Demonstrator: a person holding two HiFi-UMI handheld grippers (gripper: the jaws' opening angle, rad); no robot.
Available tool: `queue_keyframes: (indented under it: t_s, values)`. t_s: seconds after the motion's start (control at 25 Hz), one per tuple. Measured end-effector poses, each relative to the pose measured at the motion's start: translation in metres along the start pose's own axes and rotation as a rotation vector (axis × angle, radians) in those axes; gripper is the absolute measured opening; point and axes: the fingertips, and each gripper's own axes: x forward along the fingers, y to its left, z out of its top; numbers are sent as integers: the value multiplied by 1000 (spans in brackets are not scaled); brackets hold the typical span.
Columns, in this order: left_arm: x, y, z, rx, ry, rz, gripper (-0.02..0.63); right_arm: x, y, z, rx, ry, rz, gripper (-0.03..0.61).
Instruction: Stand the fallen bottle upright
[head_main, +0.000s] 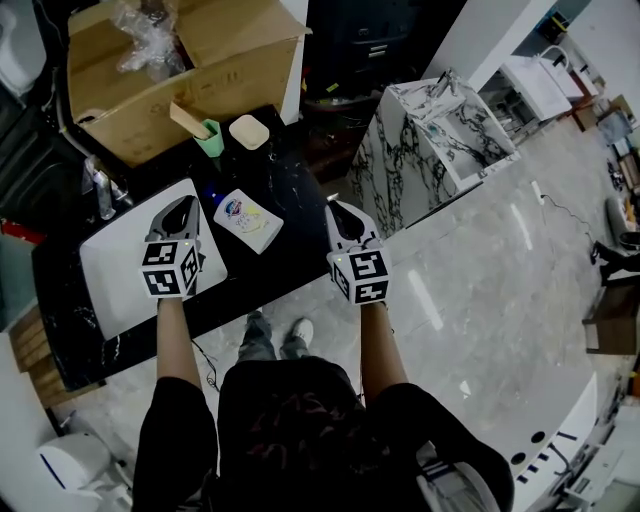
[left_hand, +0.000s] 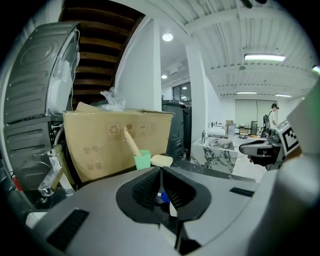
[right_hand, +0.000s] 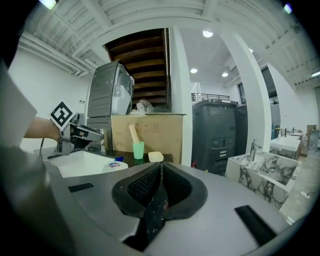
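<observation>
Head view showed the bottle (head_main: 248, 220) lying on its side on a glossy black table (head_main: 295, 195). It was flat, white plastic with a rounded printed label, just beside the right rim of a smooth white sink (head_main: 110, 265) and between the two grippers. The left gripper (head_main: 182, 210) hung over that rim and the right gripper (head_main: 338, 215) over the table's near edge, both apart from the bottle. In the left gripper view its ribbed dark fingers (left_hand: 150, 185) were clenched together on nothing. A sliver of blue and white showed low in the gap, too small to name. In the right gripper view the speckled fingers (right_hand: 147, 182) were likewise pressed together and empty, with the bottle (right_hand: 115, 165) low and to the left, half hidden by the gripper's grey body. Behind the bottle stood a mint-green cup (head_main: 208, 138) with a wooden stick (head_main: 185, 117) leaning in it, and beside it a cream, rounded square pad (head_main: 249, 131). A cardboard box (head_main: 200, 80) with crinkled clear plastic in it closed off the back of the table. A metal tap (head_main: 100, 195) rose at the sink's far edge. A white, black-veined marble block (head_main: 420, 150) stood to the right on the polished floor.
</observation>
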Motion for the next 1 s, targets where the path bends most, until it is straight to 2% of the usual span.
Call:
queue_keyframes:
  t_s: [0.12, 0.2, 0.24, 0.44, 0.52, 0.68, 0.8, 1.0]
  values:
    - [26, 10, -13, 9, 52, -23, 20, 7, -11, -9, 24, 17, -32, 15]
    - [42, 15, -22, -2, 76, -38, 103, 12, -15, -15, 14, 39, -51, 15]
    - [49, 17, -25, -11, 84, -47, 120, 14, -16, -18, 7, 51, -58, 15]
    - [83, 25, -47, -29, 149, -103, 146, 23, -17, -32, 12, 96, -83, 15]
    - [94, 31, -55, -60, 171, -126, 168, 27, -16, -34, 5, 118, -88, 15]
    - [110, 34, -71, -133, 211, -179, 170, 33, -19, -40, 23, 142, -111, 15]
    - [117, 33, -79, -122, 241, -200, 168, 37, -20, -46, 11, 165, -120, 15]
    - [124, 28, -79, -123, 256, -253, 114, 38, -24, -54, -5, 193, -135, 15]
